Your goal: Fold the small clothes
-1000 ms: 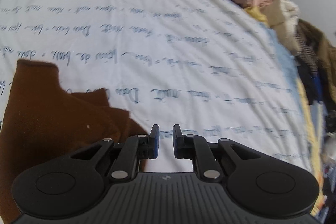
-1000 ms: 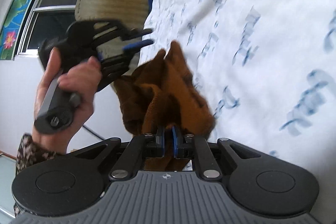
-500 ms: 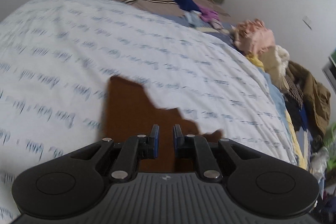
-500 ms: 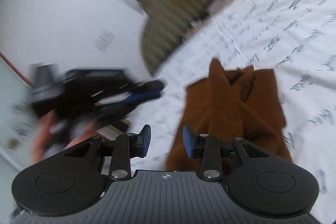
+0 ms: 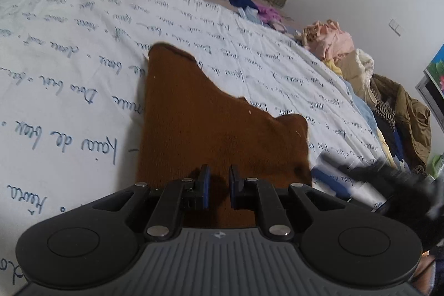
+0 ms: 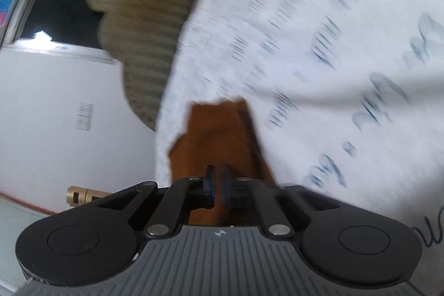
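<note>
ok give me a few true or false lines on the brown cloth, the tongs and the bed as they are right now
1. The flat brown fleece garment lies on a white bedsheet printed with blue handwriting. True.
2. The left tongs are clamped on the garment. False: their fingers stand apart above it, gripping nothing.
3. A heap of mixed clothes sits along the far right side of the bed. True.
4. The sheet is plain grey. False: it is white with blue script.
5. The right tongs show clearly as wide open. False: the right wrist view is blurred, and the gap looks narrow over the garment.
</note>
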Tool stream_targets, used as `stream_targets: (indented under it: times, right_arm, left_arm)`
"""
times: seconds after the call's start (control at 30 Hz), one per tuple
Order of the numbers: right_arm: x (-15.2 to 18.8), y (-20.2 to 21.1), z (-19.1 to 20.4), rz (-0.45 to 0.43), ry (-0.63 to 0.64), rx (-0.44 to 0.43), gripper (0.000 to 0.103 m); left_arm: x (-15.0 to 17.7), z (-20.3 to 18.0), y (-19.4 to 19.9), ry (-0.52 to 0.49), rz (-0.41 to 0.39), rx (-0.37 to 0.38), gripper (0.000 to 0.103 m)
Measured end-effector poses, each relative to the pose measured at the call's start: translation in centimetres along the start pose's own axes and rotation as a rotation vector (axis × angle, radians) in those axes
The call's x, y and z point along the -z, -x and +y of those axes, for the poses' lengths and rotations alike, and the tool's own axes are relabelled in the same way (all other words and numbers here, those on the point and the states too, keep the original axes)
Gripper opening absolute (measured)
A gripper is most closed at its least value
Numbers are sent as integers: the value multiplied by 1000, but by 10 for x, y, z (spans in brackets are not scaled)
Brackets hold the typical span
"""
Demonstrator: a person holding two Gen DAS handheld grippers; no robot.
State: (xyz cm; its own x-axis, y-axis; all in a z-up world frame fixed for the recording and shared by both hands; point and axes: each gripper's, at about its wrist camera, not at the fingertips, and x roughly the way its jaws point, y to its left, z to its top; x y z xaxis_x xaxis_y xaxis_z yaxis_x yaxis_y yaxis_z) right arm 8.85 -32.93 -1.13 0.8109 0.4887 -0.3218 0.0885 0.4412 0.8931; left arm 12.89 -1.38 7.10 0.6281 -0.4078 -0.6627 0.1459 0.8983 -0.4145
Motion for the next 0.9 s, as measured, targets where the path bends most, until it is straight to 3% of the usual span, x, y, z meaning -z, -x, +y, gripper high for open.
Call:
stream_targets:
  times: [0.13, 0.23, 0.3, 0.33, 0.37, 0.43, 0.5, 0.6, 0.77, 0.83, 0.9]
  right_arm:
    - [-9, -30, 54, 37, 172, -27, 33]
    - [-15, -73, 62, 117, 214, 57, 33]
    - [-21, -93, 51, 119, 244, 166, 22]
    - [-22, -102, 43, 120, 258, 231, 6]
    - [-24, -110, 32, 131, 247, 257, 0]
    - [-32, -109, 14, 157, 198, 214, 0]
    - [-33, -109, 30, 168, 251, 223, 0]
    - [-30, -77, 60, 139, 325, 123, 22]
    - [21, -20, 91, 226, 566, 91, 23]
    - [44, -8, 86, 248, 660, 181, 21]
    - [62, -13, 65, 261, 733, 319, 11]
  left_arm:
    - [10, -13, 11, -62, -58, 4, 13]
    - [19, -26, 8, -127, -46, 23, 16]
    - [24, -26, 0, -137, -37, 12, 17]
    - [28, -24, -7, -153, -24, 7, 17]
    - [31, -21, -13, -146, -12, 4, 17]
    - [36, -17, -17, -167, -18, 20, 17]
    - [39, -20, -15, -203, -16, 8, 17]
    - [39, -19, -1, -180, -27, 16, 17]
    - [53, -15, 22, -198, -82, 4, 17]
    - [59, -16, 19, -237, -70, -6, 18]
    - [64, -17, 12, -250, -39, 0, 18]
